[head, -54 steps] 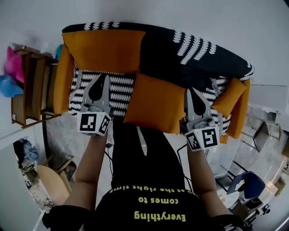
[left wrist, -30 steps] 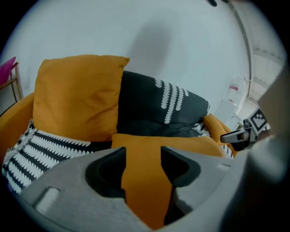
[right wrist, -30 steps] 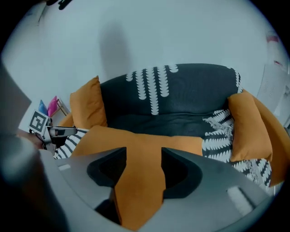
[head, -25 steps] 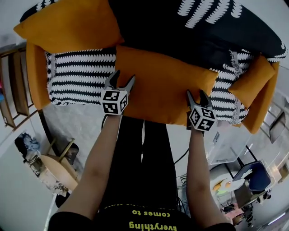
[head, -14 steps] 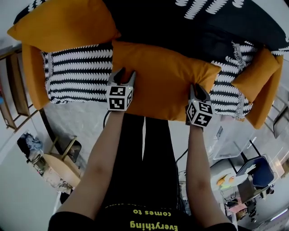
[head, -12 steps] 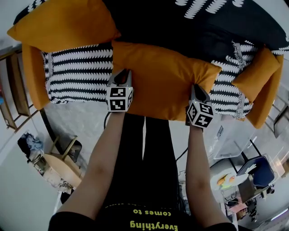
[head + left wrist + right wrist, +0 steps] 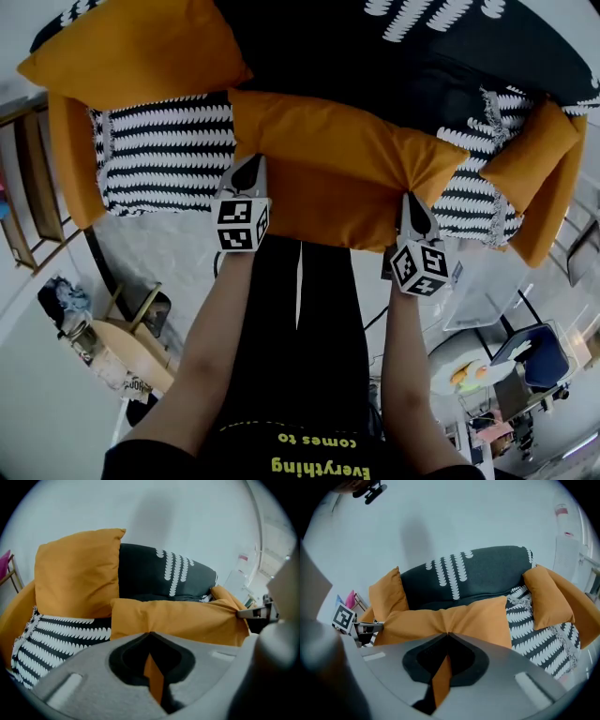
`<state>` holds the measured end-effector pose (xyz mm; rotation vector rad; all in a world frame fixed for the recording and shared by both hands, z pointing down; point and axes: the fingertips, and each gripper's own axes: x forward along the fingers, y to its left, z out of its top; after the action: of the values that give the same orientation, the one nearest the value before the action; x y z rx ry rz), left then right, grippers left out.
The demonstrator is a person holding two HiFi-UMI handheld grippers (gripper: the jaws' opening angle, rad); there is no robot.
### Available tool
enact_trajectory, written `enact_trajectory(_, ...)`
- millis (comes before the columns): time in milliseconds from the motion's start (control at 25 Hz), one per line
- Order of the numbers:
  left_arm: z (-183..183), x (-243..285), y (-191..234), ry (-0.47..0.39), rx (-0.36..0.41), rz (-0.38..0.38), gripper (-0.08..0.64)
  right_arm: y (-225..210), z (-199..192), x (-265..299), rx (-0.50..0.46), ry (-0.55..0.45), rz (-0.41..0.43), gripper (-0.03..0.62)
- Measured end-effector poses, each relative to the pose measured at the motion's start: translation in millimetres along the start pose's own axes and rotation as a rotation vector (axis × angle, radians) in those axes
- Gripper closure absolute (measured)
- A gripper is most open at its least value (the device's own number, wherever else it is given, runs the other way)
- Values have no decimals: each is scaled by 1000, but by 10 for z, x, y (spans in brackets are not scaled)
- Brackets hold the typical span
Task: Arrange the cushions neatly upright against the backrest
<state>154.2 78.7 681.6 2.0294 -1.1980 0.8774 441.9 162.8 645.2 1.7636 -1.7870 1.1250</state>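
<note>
A large orange cushion (image 7: 328, 169) lies across the striped seat (image 7: 159, 159) of a sofa with a black backrest (image 7: 375, 56). My left gripper (image 7: 246, 173) is shut on its near left edge, and a strip of orange fabric shows between the closed jaws (image 7: 150, 637). My right gripper (image 7: 415, 208) is shut on the near right corner in the same way (image 7: 447, 637). A second orange cushion (image 7: 141, 52) stands against the backrest at the left. A smaller orange cushion (image 7: 530, 150) leans at the right end.
Orange armrests (image 7: 70, 159) close off both ends of the sofa. A wooden rack (image 7: 19, 187) stands left of it and a round wooden table (image 7: 122, 356) is at lower left. A glass table (image 7: 487, 300) and a blue chair (image 7: 530, 361) are at lower right.
Both grippers went from open to shut on the middle cushion's near edge. They have drawn back slightly toward me, and the cushion's near edge has bunched and lifted with them.
</note>
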Motion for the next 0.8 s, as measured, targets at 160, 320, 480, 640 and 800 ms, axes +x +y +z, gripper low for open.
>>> enact_trajectory(160,374,-199,-43,-94,-13,-3,561,75,416,-215,-9,-113,2,575)
enact_trajectory(320,1105,-220,-112,-244,2,-32,561,53,1138,-307,-36,-276,3,575)
enact_trajectory(480,1966,-107,-128,-393,51,-50,561,4,1933,-234,-87,-446,10,575)
enact_trajectory(640,2619,-13,-130,-526,94,-25,560,-97,2520,3,-129,-569,16,575)
enact_trajectory(800,2586,381,-22,-514,47,-71,549,-278,2501,527,-140,-522,16,572)
